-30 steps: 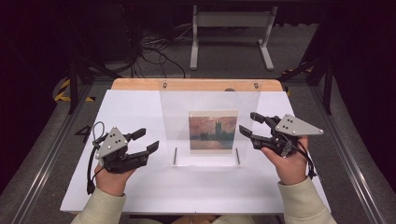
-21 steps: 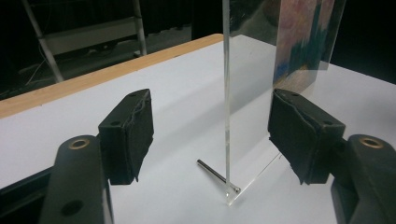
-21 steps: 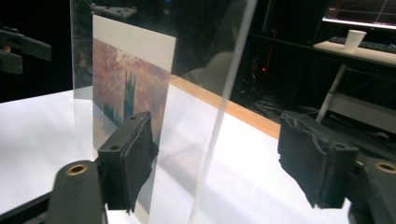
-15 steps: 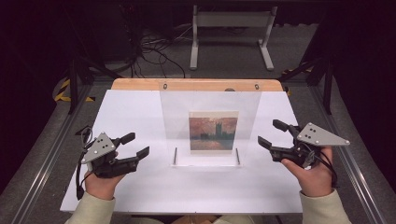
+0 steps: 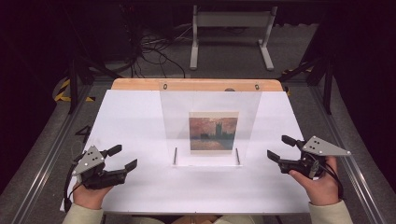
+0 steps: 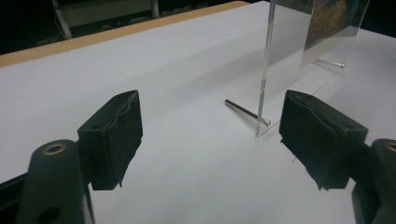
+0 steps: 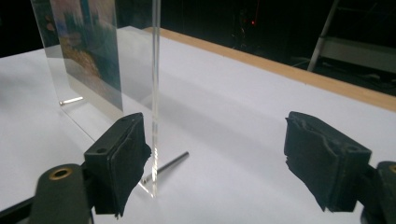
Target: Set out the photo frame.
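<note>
The work in hand looks like a two-sided handling of the clear acrylic frame (image 5: 210, 126), which stands upright in the middle of the white table (image 5: 140, 112), closer to the near edge than to the far wooden edge. A small picture (image 5: 213, 133) sits inside it, and two thin metal pins (image 5: 175, 156) go through its base as feet.

To do this step well, I think both hands should come to the frame at the same time and at the same height. Each should take a side edge squarely between its pads. The sheet is thin and smooth, so a grip from one side only could tip it or make it slide on the pins. The pads should close gently, above the pins and away from the picture.

The left gripper (image 5: 120, 157) is near the front left corner of the table, well apart from the frame. Its jaws have just been opening and now stand wide, with nothing between them. In the left gripper view the frame's edge and one pin lie ahead, between the pads (image 6: 116, 135).

The right gripper (image 5: 280, 148) is near the right edge of the table, also away from the frame. Its jaws have just been opening too, and they are spread wide and empty. In the right gripper view the frame's edge stands just beside one pad; I cannot tell whether they touch.
</note>
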`<state>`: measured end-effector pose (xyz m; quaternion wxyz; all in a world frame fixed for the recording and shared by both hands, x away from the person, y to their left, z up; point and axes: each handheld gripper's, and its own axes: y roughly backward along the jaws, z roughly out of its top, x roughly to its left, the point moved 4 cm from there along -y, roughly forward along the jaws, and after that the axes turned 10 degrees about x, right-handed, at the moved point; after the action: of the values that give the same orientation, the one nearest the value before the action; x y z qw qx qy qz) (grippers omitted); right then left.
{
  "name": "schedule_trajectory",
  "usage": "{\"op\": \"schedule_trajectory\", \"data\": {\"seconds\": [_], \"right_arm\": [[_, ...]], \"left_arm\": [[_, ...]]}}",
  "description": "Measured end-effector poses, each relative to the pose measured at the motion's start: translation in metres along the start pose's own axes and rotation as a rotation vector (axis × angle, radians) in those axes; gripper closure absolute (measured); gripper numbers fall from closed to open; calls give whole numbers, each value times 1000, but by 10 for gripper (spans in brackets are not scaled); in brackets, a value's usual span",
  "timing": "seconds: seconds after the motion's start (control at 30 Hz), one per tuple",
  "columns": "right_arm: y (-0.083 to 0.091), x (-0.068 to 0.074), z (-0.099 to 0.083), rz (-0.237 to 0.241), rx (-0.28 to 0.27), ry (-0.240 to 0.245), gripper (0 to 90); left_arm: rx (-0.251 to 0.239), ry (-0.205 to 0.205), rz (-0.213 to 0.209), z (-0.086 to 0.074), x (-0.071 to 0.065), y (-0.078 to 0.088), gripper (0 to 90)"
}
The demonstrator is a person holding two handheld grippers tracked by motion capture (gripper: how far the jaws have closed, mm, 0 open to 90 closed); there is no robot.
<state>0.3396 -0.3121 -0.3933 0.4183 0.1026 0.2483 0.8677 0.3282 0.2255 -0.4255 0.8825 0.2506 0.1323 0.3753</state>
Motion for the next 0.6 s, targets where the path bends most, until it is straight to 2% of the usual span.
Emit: {"op": "schedule_trajectory", "data": {"seconds": [0.23, 0.3, 0.43, 0.5, 0.6], "right_arm": [[-10, -7, -29, -13, 44, -23, 208], [-14, -8, -37, -6, 45, -36, 209], [-23, -11, -53, -1, 62, -48, 210], [-29, -12, -61, 3, 71, -52, 209], [-35, -13, -67, -6, 87, -52, 210]], "left_arm": [[38, 8, -16, -20, 8, -4, 175], [43, 17, -19, -29, 12, -8, 174], [85, 18, -6, -41, 20, -18, 174], [98, 4, 2, -45, 22, -24, 170], [101, -9, -8, -48, 23, -28, 169]]}}
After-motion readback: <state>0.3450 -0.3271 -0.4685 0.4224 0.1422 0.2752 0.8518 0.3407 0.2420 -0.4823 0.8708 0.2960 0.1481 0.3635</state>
